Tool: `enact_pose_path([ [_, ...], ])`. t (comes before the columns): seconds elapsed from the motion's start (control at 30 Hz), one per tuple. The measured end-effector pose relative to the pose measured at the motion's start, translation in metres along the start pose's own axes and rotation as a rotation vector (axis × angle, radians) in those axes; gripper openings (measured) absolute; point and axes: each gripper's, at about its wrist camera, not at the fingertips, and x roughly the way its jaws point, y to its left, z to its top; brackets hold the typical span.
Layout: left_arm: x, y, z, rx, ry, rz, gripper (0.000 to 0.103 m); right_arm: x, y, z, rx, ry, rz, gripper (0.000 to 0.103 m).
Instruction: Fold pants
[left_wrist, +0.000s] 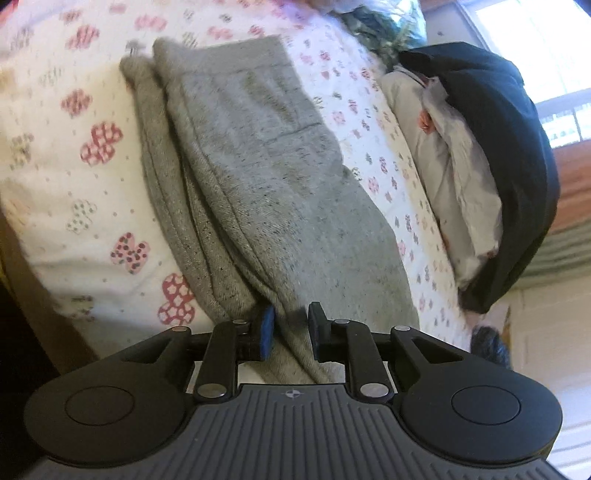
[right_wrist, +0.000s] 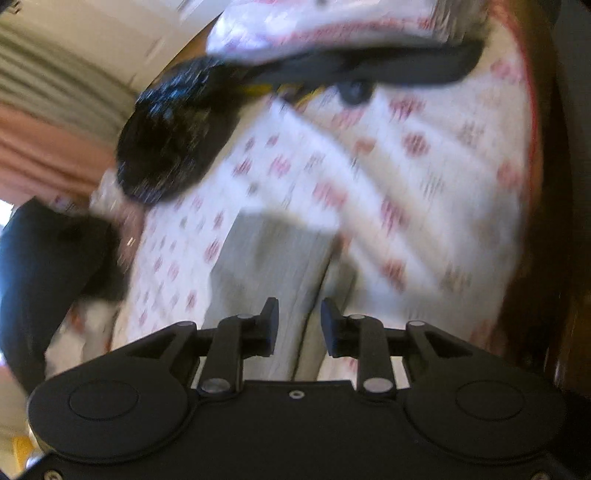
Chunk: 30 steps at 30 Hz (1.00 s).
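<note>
Sunlight from a window (left_wrist: 546, 55) is falling across a bed dressed in a floral bedspread (left_wrist: 66, 155), where grey pants (left_wrist: 258, 166) are lying lengthwise, already doubled so that one leg is resting on the other, their layered edges showing along the left side. Beyond them, a pale pillow (left_wrist: 443, 177) is sitting under a black garment (left_wrist: 509, 147), well apart from the work.

Left gripper (left_wrist: 291, 325) is bearing on the near end of the pants, fabric running up between its two pads; the jaws are standing slightly apart, and whether they are pinching the cloth or merely straddling it cannot be told. Right gripper (right_wrist: 300, 325) is in the same posture over a pale strip of grey fabric (right_wrist: 269, 266), its jaws also parted around the cloth, but the right wrist view is badly smeared, so its hold cannot be told either. A dark furry object (right_wrist: 173, 140) is lying on the bedspread ahead of it.

Judging from this, the near end is about to be carried toward the far end. The risk lies in grip: if either gripper is catching only the top layer, the stacked legs are likely to slide apart and the fold to come out crooked. Uneven lifting between the two hands could also skew the pants sideways on the soft bedding.
</note>
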Motion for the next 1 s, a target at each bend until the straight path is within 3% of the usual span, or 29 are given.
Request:
enact_pose_path([
  [0.13,-0.021,-0.016,-0.005,0.096,-0.061,0.005,0.021,0.016,-0.006,0.009,0.059,0.024,-0.007,0.038],
  [0.27,-0.026,-0.037,0.0,0.2,-0.115,0.008,0.034,0.032,-0.007,0.008,0.081,0.042,0.02,0.038],
  [0.33,-0.018,-0.044,0.003,0.207,-0.121,0.01,0.034,0.035,-0.006,0.007,0.086,0.037,0.023,0.038],
  [0.4,-0.006,-0.044,0.008,0.201,-0.108,0.019,0.034,0.038,-0.004,0.007,0.084,0.034,0.026,0.023],
  [0.43,0.001,-0.044,0.009,0.204,-0.105,0.023,0.034,0.04,-0.003,0.008,0.079,0.037,0.019,0.008],
  [0.47,0.008,-0.044,0.011,0.207,-0.097,0.039,0.034,0.039,-0.004,0.009,0.079,0.036,0.006,0.007],
  [0.63,0.033,-0.033,0.016,0.192,-0.056,0.107,0.034,0.008,-0.004,0.009,0.052,-0.056,-0.02,0.007],
  [0.73,0.034,-0.03,0.018,0.193,-0.065,0.108,0.034,0.004,-0.007,0.009,0.043,-0.031,-0.015,0.007],
  [0.77,0.033,-0.03,0.017,0.193,-0.065,0.11,0.034,0.006,-0.008,0.009,0.041,-0.018,-0.002,0.016],
  [1.0,0.036,-0.027,0.02,0.177,-0.054,0.106,0.034,0.03,-0.011,0.008,0.079,0.016,0.014,0.023],
])
